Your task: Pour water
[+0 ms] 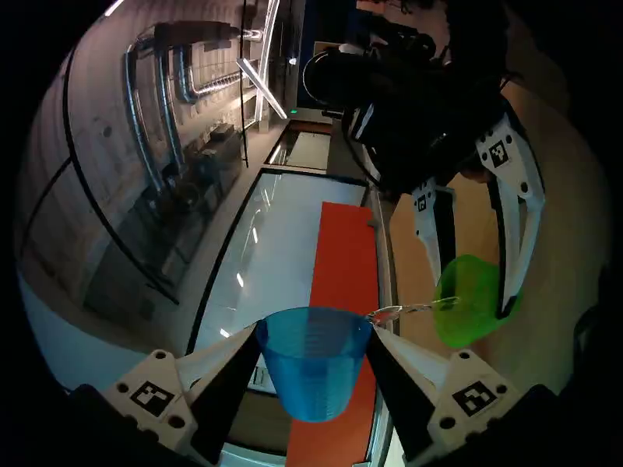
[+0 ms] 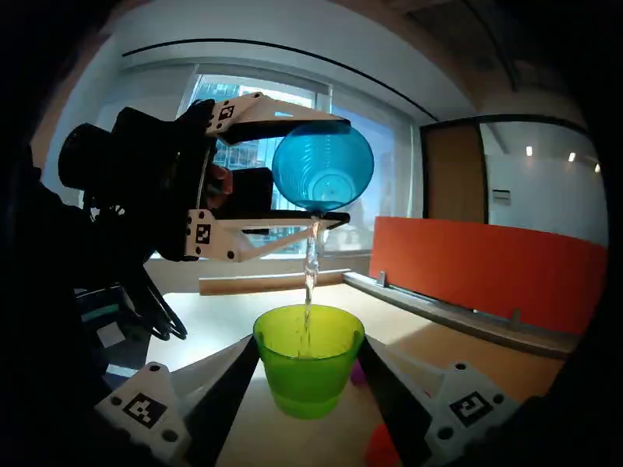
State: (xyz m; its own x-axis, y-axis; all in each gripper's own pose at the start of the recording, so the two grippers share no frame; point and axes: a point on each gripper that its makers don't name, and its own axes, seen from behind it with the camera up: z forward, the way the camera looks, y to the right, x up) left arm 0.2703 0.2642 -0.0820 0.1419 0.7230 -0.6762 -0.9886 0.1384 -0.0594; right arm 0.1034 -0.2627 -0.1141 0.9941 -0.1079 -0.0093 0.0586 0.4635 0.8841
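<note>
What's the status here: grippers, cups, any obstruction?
Left gripper shut on blue translucent plastic cup, tipped. Right gripper shut on green translucent plastic cup, upright. Water stream falling into green cup. Pour path unobstructed.

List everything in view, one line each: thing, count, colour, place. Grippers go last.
table: one, light wood, below the cups.
panel: one, orange, along the table's far edge.
window: one glass wall, bright, behind the table.
green cup: one, green, upright, held over the table.
blue cup: one, blue, tipped, held above the green cup.
water: one thin stream, clear, falling from the blue cup into the green cup.
left gripper: one, white and black, shut on the blue cup.
right gripper: one, white and black, shut on the green cup.
</note>
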